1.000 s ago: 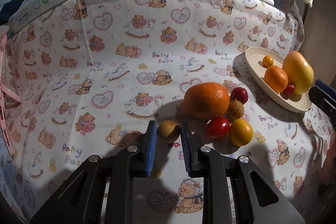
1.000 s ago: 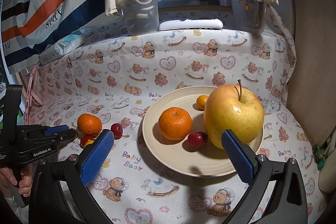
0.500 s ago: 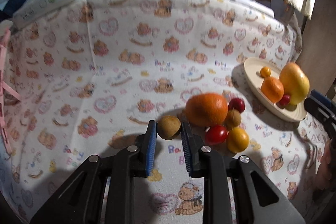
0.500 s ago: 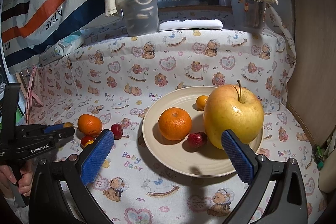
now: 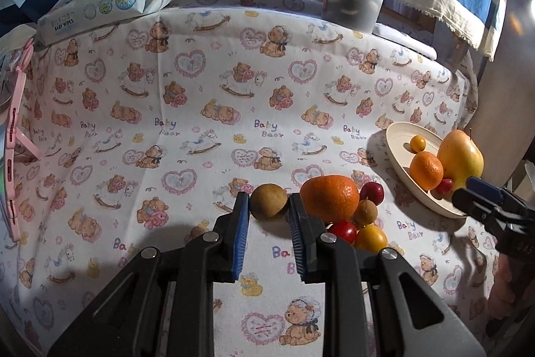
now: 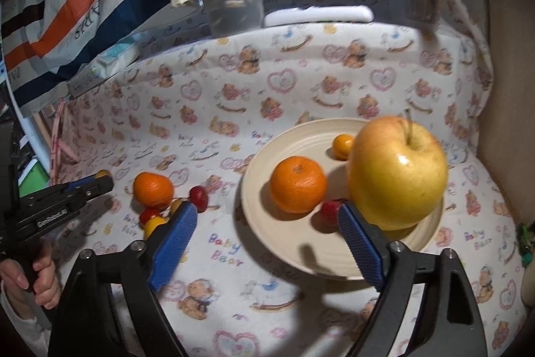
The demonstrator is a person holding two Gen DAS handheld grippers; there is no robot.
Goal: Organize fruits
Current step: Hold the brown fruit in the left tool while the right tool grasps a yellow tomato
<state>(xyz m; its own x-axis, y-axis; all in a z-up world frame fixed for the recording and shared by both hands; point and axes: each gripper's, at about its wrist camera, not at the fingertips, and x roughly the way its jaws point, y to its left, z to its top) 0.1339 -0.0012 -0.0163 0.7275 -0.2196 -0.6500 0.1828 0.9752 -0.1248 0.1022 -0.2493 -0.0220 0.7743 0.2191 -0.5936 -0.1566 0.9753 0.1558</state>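
A tabletop (image 5: 207, 96) covered in a teddy-bear print cloth fills both views. Ahead and to the right of the left gripper (image 5: 269, 216), a cream plate (image 6: 287, 243) holds a large yellow apple (image 6: 398, 173), a mandarin (image 6: 297, 184), a small red fruit (image 6: 329, 211) and a tiny yellow-orange fruit (image 6: 342, 146). Just right of the left gripper's tips sits a loose cluster: a big orange (image 5: 329, 198), a dark red fruit (image 5: 371, 192), a small brown fruit (image 5: 365, 212), a red cherry tomato (image 5: 344, 231) and a yellow one (image 5: 371, 236). The left gripper's blue pads (image 5: 242, 233) are clamped on a round brown fruit (image 5: 268, 201), gripping it only at their very tips. The right gripper (image 6: 267, 243) hovers low before the plate with its jaws spread wide, holding nothing, the small red fruit just inside its right pad. The likely trouble is the shallow tip hold: a smooth round fruit could squirt forward or drop on the way to the plate. The right-hand pad also sits almost against the big orange, so a sideways swing could nudge it and send the small fruits rolling.
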